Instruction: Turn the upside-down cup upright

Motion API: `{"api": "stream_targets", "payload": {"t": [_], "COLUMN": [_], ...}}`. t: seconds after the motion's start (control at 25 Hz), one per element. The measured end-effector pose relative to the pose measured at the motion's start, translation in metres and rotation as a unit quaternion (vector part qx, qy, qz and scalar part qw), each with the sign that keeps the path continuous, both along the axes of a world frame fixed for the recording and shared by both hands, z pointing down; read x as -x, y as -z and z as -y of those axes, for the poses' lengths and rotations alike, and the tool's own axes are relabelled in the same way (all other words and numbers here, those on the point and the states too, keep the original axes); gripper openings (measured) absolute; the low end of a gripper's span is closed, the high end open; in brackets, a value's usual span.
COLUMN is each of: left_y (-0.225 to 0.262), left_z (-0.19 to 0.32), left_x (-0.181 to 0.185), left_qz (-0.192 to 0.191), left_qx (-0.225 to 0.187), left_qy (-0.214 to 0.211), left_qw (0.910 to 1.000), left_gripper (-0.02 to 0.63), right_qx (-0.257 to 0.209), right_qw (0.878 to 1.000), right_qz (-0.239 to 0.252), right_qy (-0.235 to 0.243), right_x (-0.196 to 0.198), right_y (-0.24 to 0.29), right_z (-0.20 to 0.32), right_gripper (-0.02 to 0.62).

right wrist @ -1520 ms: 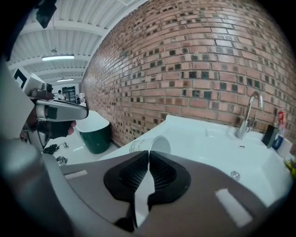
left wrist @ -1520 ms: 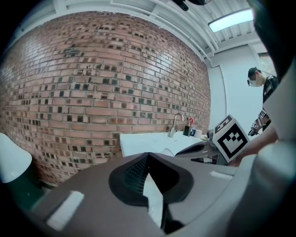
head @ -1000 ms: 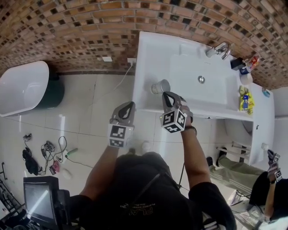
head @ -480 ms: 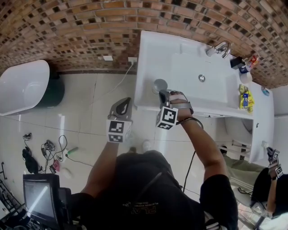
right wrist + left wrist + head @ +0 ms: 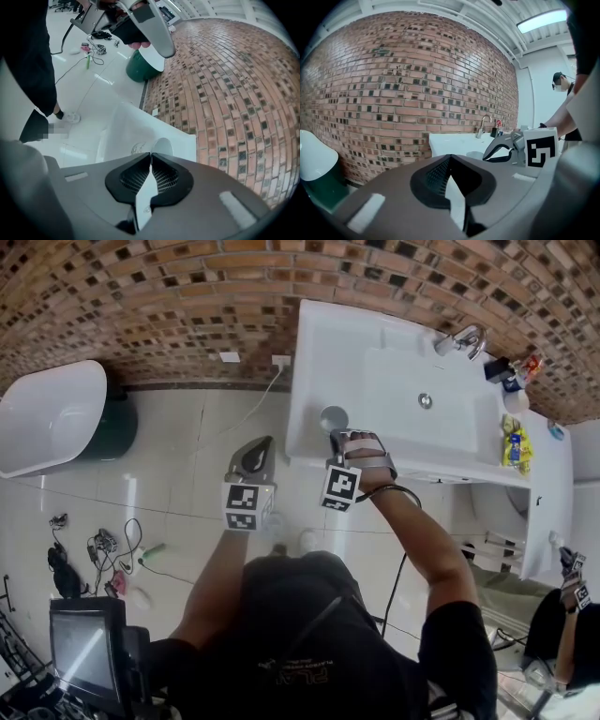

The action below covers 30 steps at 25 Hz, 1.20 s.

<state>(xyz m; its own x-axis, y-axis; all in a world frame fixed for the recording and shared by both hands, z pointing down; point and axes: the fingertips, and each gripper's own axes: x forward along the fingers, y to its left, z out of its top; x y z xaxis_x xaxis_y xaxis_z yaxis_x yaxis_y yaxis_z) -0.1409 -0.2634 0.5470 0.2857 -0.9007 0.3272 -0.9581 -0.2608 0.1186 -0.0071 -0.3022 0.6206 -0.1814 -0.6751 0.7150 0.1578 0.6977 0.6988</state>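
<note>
We find the cup (image 5: 334, 416) standing on end at the front left corner of the white washbasin counter (image 5: 314, 343), well apart from the tap (image 5: 457, 340). The right tongs (image 5: 337, 437) are closed right at the cup's near edge, and seem to be nipping its thin wall. The left tongs (image 5: 263, 444) are closed on nothing, held over the tiled floor (image 5: 187, 456) beside the counter.

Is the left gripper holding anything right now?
No, the left gripper is empty: its fingers are pressed together with nothing between them.
</note>
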Motion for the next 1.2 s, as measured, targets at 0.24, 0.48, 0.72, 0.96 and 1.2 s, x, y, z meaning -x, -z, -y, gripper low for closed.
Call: {"api": "stream_targets", "payload": {"t": [0.24, 0.48, 0.72, 0.96, 1.2], "left_y": [0.0, 0.005, 0.013, 0.024, 0.029], "left_z": [0.003, 0.001, -0.001, -0.006, -0.013], "left_x": [0.0, -0.017, -0.036, -0.072, -0.086], "left_qz": [0.008, 0.013, 0.02, 0.018, 0.019], "left_qx": [-0.001, -0.004, -0.006, -0.022, -0.023], "left_qy": [-0.003, -0.013, 0.003, 0.001, 0.009], "left_qw": [1.0, 0.9998, 0.9998, 0.9996, 0.9995], "left_gripper": [-0.002, -0.002, -0.002, -0.002, -0.003], "right_qx": [-0.004, -0.017, -0.047, -0.061, -0.039], "right_qw": [1.0, 0.993, 0.943, 0.865, 0.786], "right_qz": [0.022, 0.119, 0.301, 0.446, 0.565], "right_qy": [-0.003, -0.019, -0.137, -0.221, -0.248], "right_x": [0.0, -0.006, -0.038, -0.077, -0.097], "right_y": [0.007, 0.043, 0.091, 0.123, 0.151], "right_z": [0.0, -0.009, -0.011, -0.015, -0.029], "right_gripper": [0.113, 0.104, 0.015, 0.014, 0.014]}}
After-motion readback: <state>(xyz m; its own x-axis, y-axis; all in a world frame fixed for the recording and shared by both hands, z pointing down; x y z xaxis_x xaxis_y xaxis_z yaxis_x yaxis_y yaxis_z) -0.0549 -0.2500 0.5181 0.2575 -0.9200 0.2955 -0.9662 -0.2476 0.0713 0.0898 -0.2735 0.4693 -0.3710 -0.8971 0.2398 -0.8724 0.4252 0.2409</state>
